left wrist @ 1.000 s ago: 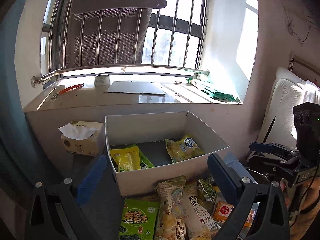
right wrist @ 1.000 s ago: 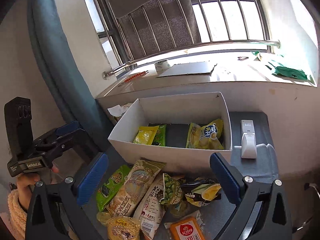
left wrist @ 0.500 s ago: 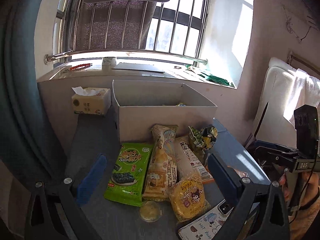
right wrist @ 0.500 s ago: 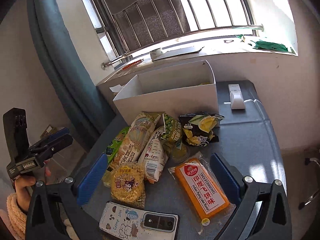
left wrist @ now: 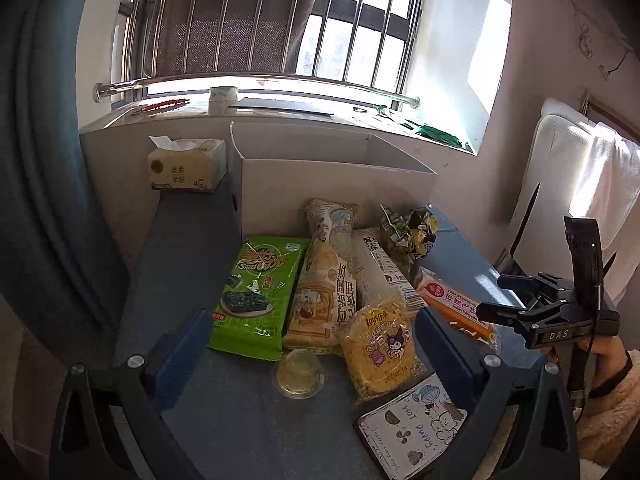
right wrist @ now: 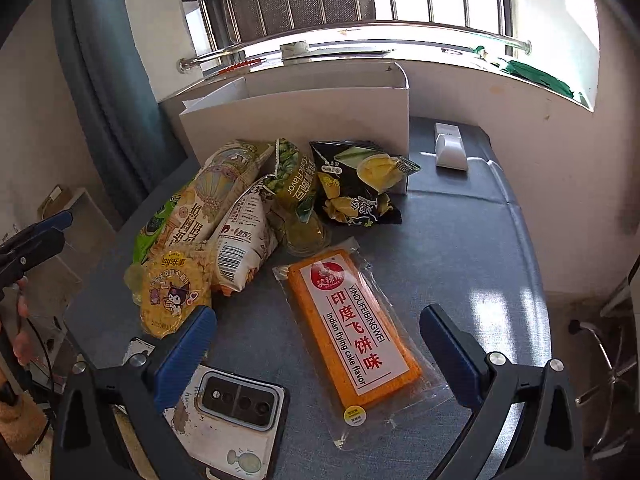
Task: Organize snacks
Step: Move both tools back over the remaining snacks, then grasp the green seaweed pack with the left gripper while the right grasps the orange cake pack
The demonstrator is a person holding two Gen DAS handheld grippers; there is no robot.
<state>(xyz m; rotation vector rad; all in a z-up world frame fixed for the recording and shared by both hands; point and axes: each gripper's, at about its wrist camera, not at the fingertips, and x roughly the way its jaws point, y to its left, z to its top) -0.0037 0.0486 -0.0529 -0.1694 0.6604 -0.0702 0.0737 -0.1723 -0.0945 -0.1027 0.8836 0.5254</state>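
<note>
Above the bench [right wrist: 460,248], both the left gripper [left wrist: 312,344] and right gripper [right wrist: 316,344] hang spread and empty over snack packets, including an orange cake packet [right wrist: 352,332], heaped before the white box [right wrist: 296,116].

Both wrist cameras look forward and down between their own blue fingers [left wrist: 182,354] [right wrist: 184,346], facing the barred window from low over the worktop [left wrist: 224,412]. The left view sits nearer the green seaweed pack [left wrist: 256,296], the right nearer the orange cake pack [right wrist: 352,332]. They share the snack pile, the white box [left wrist: 332,184] [right wrist: 296,116] and the phone [right wrist: 224,412].
</note>
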